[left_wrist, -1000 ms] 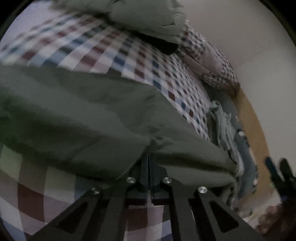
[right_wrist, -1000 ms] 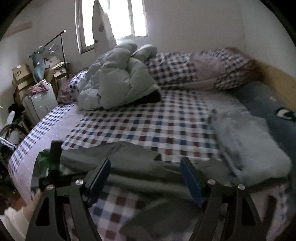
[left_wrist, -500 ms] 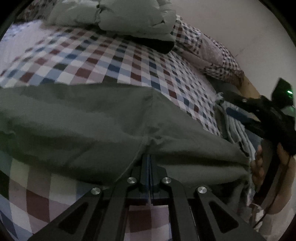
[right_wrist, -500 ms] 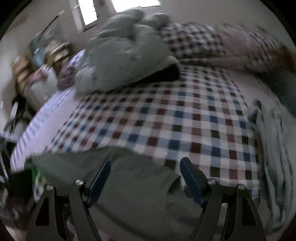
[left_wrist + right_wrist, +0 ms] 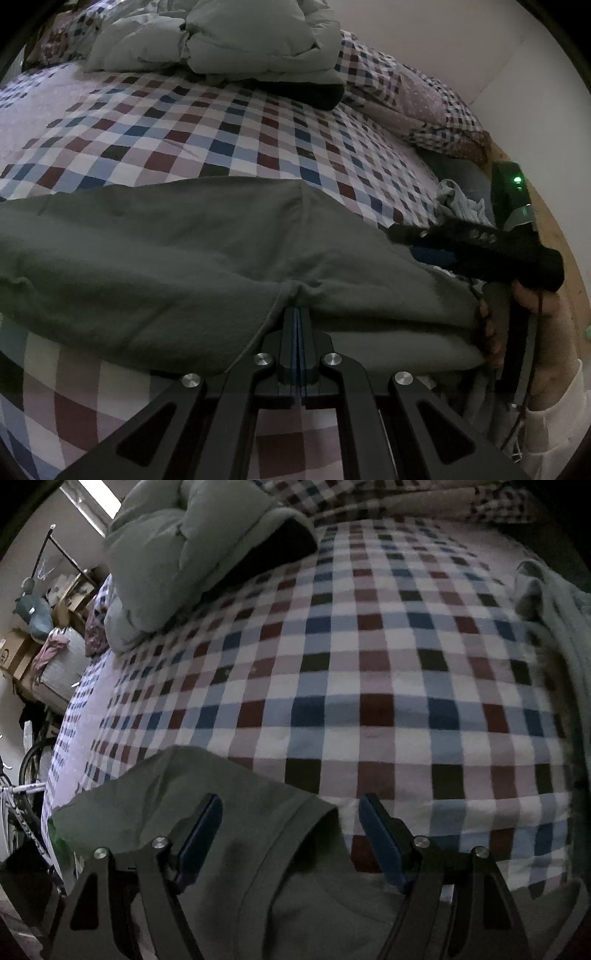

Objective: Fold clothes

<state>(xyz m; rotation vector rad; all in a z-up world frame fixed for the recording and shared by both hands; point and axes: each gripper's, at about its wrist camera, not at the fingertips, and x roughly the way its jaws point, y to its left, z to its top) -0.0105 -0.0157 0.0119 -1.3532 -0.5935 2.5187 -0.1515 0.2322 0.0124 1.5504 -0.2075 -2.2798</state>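
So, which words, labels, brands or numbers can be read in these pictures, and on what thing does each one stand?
None can be read.
Cardboard box beside the bed: a round dark mark on its side, too small and blurred to read.
Right tongs: a green light on the body, no text.
Grey garment and checked bed cover: no print or label showing.

One dark grey-green cotton garment [image 5: 177, 251]; one checked red, blue and white bedsheet [image 5: 369, 686]; one pale green puffy duvet [image 5: 236, 40]; two black two-finger grippers [image 5: 296, 314] [image 5: 290, 823]; one crumpled light blue-grey cloth [image 5: 461, 201]; two checked pillows [image 5: 424, 99]
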